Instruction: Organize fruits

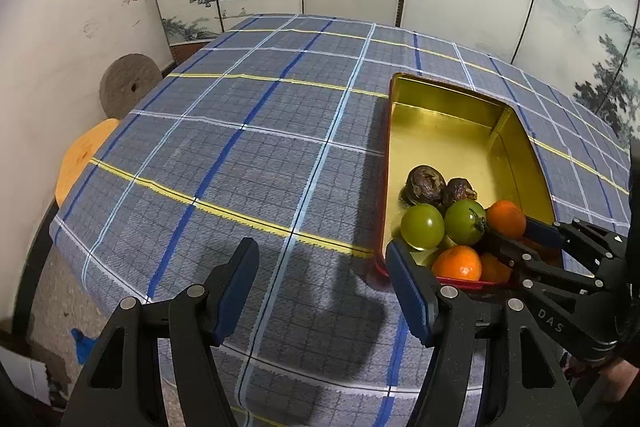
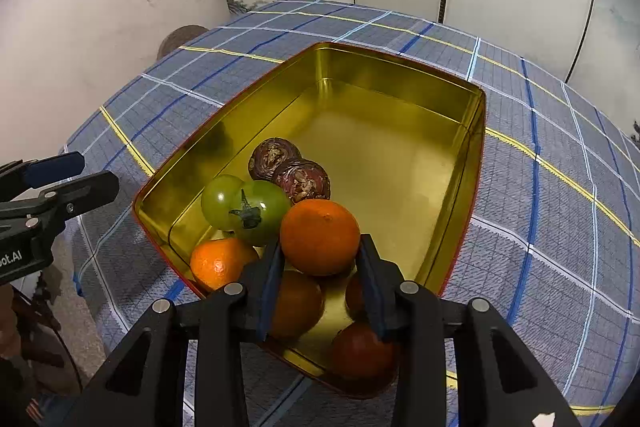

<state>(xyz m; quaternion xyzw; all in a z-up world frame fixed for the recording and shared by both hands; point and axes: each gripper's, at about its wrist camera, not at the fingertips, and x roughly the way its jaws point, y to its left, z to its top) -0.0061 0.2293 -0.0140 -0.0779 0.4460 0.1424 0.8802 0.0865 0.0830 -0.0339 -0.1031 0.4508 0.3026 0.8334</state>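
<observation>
Right gripper (image 2: 320, 259) is clamped on an orange (image 2: 320, 235), both pads against its sides, low centre of the right wrist view, over the near end of the gold tin (image 2: 400, 75). Tin sits on the plaid tablecloth (image 1: 240, 131). Inside, near end: two green tomatoes (image 2: 256, 211), two dark wrinkled fruits (image 2: 288, 171), more oranges (image 2: 218, 261). Far end bare. Left gripper (image 1: 324, 267) is half open with nothing between its pads, over cloth just left of the tin, lower centre of its view.
</observation>
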